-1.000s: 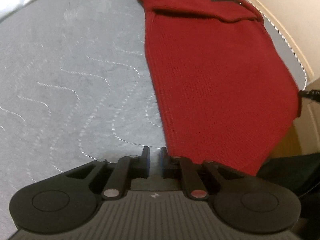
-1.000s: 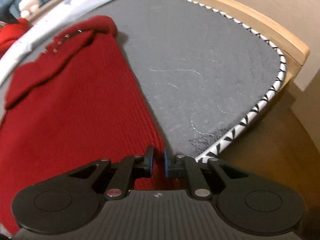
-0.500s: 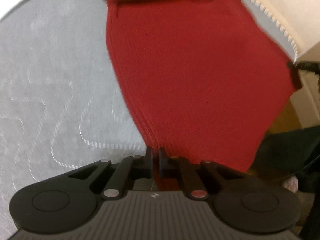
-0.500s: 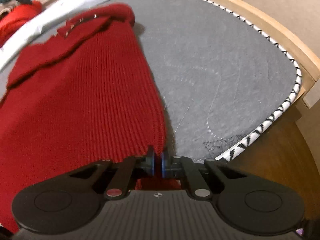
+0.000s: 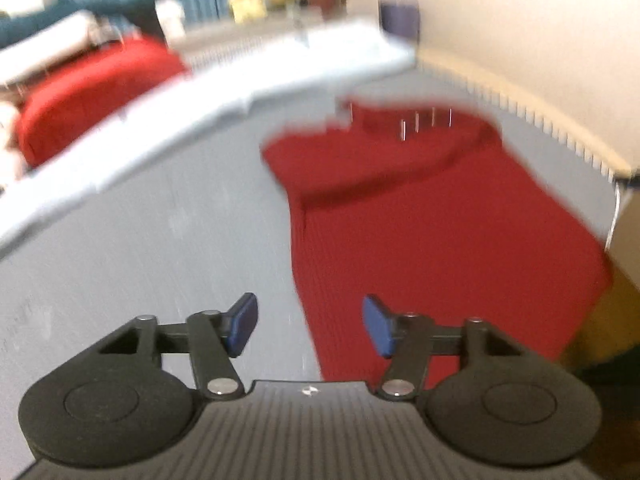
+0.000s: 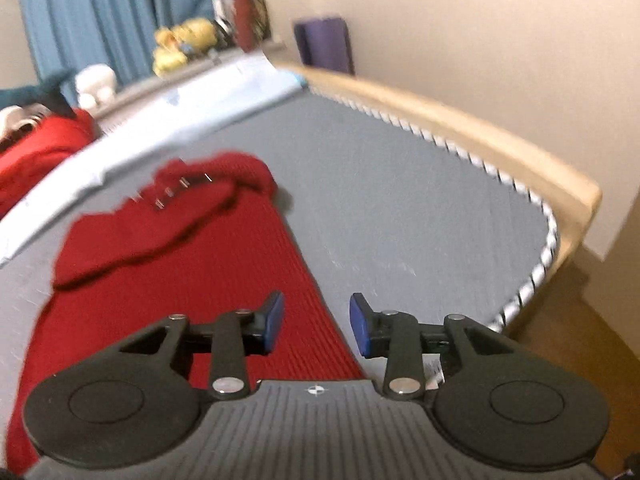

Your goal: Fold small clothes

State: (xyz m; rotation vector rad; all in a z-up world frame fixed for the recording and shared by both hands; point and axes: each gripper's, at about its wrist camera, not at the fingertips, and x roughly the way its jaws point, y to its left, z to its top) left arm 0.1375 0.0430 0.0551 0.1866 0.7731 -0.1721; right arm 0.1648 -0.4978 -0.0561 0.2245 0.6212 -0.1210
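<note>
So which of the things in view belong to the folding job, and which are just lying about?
For the job:
- red knit garment flat on the grey mat
- left tongs, open
- right tongs, open

Just lying about:
- second red garment beyond the mat
- yellow plush toys
- white toy
- purple object by the wall
- blue curtain

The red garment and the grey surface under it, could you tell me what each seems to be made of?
The red garment looks like a ribbed knit, probably wool or acrylic: fine parallel ridges run along it, matte. The grey surface looks like a soft matte fabric mat or quilted cover, with a black-and-white woven trim along its edge; motion blur hides any finer weave.
</note>
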